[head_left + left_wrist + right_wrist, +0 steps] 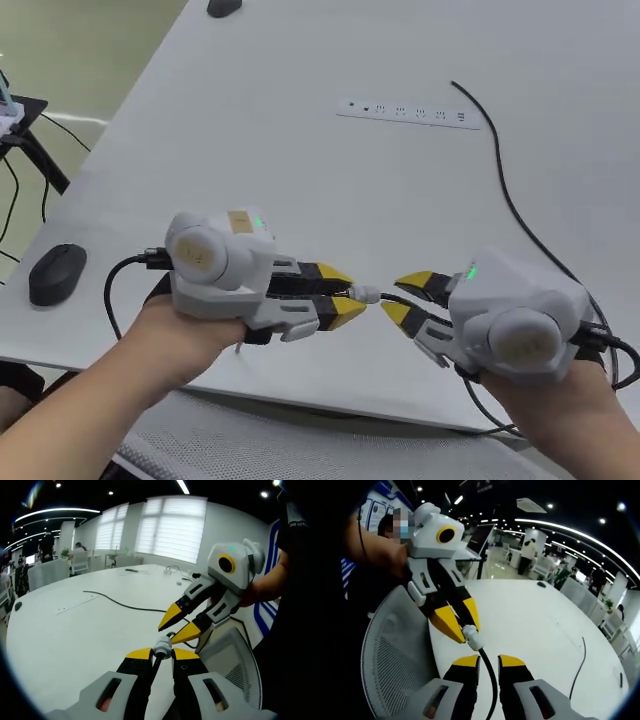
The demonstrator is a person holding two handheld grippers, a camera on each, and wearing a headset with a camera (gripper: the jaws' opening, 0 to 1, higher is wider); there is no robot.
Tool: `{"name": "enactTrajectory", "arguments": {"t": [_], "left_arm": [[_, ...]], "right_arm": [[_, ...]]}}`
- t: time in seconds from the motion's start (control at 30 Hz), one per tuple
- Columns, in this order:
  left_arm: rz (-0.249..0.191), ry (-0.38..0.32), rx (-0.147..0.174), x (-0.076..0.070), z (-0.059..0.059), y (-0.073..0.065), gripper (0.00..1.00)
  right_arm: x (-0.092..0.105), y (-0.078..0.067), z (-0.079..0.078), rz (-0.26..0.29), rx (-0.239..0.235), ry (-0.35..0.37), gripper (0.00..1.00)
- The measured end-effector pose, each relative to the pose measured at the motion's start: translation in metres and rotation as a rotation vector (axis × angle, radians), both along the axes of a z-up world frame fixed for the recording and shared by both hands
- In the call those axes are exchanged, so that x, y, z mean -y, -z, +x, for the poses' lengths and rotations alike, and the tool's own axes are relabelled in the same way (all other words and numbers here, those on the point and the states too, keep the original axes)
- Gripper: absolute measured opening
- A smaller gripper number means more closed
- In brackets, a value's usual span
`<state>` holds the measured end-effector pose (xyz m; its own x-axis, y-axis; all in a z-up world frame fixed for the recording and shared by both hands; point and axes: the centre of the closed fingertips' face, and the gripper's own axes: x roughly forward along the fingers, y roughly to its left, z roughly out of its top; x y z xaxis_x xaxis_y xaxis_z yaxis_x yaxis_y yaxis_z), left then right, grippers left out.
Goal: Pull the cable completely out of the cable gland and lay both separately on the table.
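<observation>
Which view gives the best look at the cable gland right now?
Right gripper view: the cable gland shows side-on, pinched in the left tool, black cable leaving it. Left gripper view has it end-on, partly hidden by that tool's jaws. Head view has it small, at the left tool's tip.

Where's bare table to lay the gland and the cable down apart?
Widest free patch: the table between the power strip, the mouse and the left gripper. A narrower strip lies right of the black cord. Crowded at the near edge, where the right gripper meets the left.
</observation>
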<state>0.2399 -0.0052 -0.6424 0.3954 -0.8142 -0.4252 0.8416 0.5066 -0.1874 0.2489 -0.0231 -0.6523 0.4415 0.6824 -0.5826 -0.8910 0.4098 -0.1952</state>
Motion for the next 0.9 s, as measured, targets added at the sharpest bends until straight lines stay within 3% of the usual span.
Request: {"name": "enactTrajectory", "arguments": {"t": [0.3, 0.53, 0.6, 0.9], "left_arm": [[0.003, 0.009, 0.001, 0.0025, -0.0011, 0.0017, 0.15], [-0.007, 0.009, 0.008, 0.0020, 0.0002, -0.0003, 0.15], [-0.004, 0.011, 0.013, 0.0021, 0.0004, -0.0007, 0.15], [0.017, 0.014, 0.031, -0.0003, 0.0011, 0.0002, 0.15]], "right_arm": [[-0.0038, 0.0029, -0.0040, -0.016, 0.011, -0.027, 0.03], [-0.0032, 0.0014, -0.0025, 0.020, -0.011, 0.006, 0.02], [-0.0030, 0.0021, -0.0019, 0.039, -0.040, 0.028, 0.02], [0.0029, 0.0090, 0.0028, 0.056, -0.061, 0.067, 0.01]]}}
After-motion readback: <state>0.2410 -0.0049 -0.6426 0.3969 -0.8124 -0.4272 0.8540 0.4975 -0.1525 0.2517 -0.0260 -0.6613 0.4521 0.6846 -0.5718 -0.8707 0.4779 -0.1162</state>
